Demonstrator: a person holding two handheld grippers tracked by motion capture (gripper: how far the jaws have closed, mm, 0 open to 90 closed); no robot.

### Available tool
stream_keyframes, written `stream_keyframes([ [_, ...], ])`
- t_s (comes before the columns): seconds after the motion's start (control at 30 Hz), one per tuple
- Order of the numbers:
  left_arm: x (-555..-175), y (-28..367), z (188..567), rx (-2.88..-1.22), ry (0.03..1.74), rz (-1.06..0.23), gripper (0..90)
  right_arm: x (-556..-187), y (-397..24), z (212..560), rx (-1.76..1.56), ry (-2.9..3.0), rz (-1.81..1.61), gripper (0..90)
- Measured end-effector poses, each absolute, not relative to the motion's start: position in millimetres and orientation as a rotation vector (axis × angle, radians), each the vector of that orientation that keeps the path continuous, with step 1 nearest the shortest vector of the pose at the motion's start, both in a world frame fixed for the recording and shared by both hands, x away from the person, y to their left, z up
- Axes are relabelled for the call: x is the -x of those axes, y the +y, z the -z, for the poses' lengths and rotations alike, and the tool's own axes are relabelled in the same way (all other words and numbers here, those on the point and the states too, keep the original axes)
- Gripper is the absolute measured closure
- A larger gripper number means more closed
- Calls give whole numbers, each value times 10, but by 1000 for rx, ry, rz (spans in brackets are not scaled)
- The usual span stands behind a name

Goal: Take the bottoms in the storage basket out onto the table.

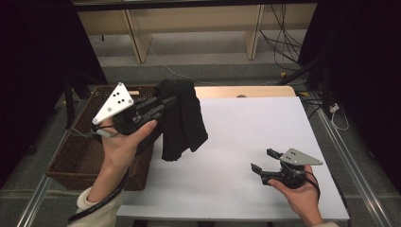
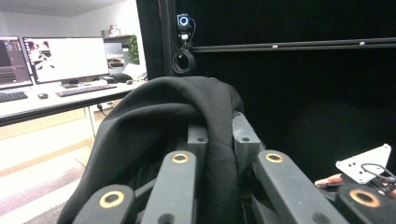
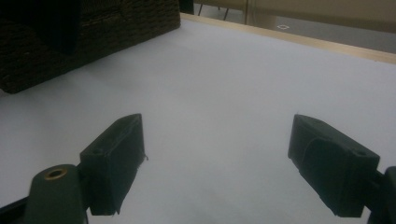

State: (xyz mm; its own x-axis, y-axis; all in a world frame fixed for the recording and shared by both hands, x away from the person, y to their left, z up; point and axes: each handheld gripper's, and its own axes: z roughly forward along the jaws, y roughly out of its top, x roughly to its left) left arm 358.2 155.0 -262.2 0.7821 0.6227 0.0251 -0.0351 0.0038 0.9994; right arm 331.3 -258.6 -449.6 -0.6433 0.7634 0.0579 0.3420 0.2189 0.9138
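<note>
The left gripper (image 1: 166,101) is pinching the limp black cloth (image 1: 182,120) at frame centre beside the brown wicker basket (image 1: 71,161), and should be holding firmly while lowering it, while the right gripper (image 1: 265,161) is resting spread above the white worktop (image 1: 236,142).

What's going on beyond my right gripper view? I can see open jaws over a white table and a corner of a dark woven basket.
Observer: In the high view, the left hand-held gripper holds a black cloth up in the air.
Operator: Where does the cloth hang?
Observer: Over the white table, just beside the basket, with its lower end clear of the surface.
Operator: Is the grip firm?
Observer: The left gripper view shows the cloth draped over and pinched between the shut jaws.
</note>
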Motion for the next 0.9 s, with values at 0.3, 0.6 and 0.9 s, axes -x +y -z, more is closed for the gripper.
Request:
stream_keyframes([
  [0.3, -3569, 1495, 2635, -1501, 487, -536, 813, -3313, -2587, 4496, -1022, 2096, -1401, 194],
  [0.6, -3567, 1450, 2656, -1509, 480, -523, 813, -3312, -2589, 4494, -1025, 2098, -1400, 194],
  [0.9, -3564, 1382, 2689, -1529, 470, -508, 813, -3313, -2591, 4495, -1026, 2096, -1400, 194],
])
